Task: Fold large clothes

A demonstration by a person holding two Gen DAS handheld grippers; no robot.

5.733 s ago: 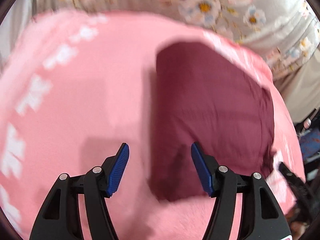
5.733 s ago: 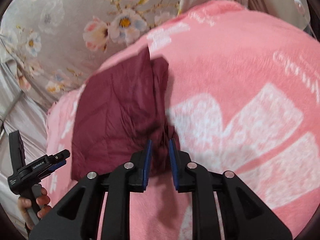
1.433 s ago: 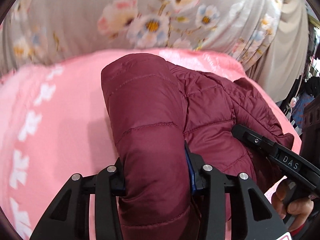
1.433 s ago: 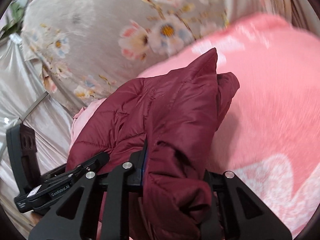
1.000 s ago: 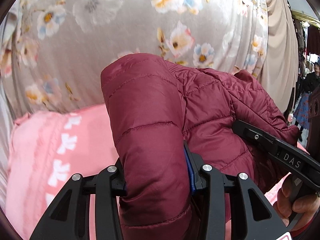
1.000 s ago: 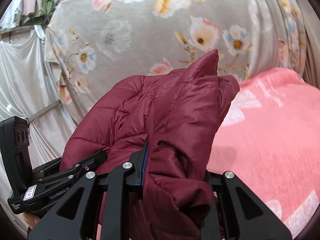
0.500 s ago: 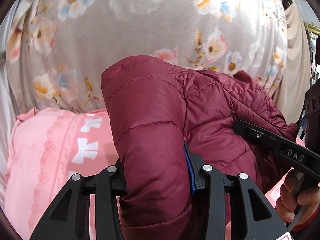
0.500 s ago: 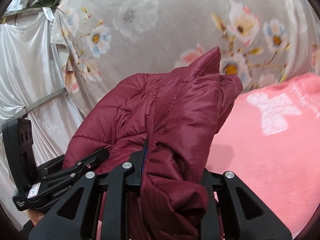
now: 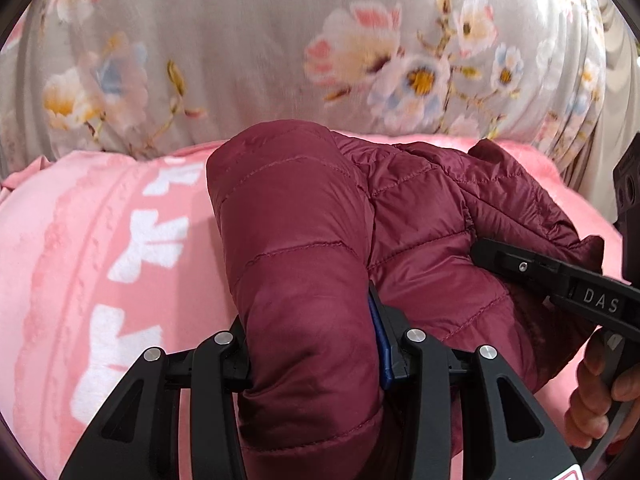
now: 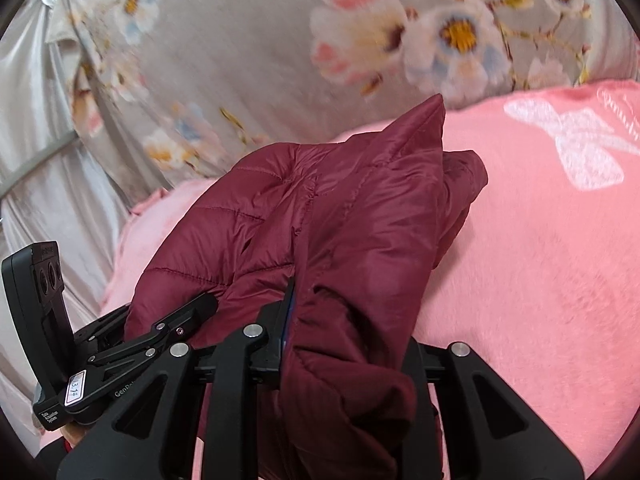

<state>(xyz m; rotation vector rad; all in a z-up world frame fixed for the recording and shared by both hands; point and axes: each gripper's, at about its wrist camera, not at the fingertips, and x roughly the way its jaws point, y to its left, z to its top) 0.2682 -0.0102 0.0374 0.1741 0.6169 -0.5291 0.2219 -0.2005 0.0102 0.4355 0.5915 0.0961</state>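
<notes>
A folded dark red quilted puffer jacket (image 9: pixel 424 232) is held between both grippers above a pink blanket (image 9: pixel 100 264). My left gripper (image 9: pixel 312 344) is shut on the jacket's left end, which bulges up between the jaws. My right gripper (image 10: pixel 344 332) is shut on the jacket's right end (image 10: pixel 352 232), the fabric draped over its jaws. The right gripper (image 9: pixel 560 280) shows at the right of the left wrist view, and the left gripper (image 10: pixel 120 352) at the lower left of the right wrist view.
The pink blanket (image 10: pixel 552 248) with white bow prints covers the bed. A grey floral curtain (image 9: pixel 280 48) hangs behind it. A silvery white cloth (image 10: pixel 36 128) hangs at the left in the right wrist view.
Both grippers keep their hold on the jacket. The view has tilted down: more pink blanket shows under the jacket and less curtain than half a second ago.
</notes>
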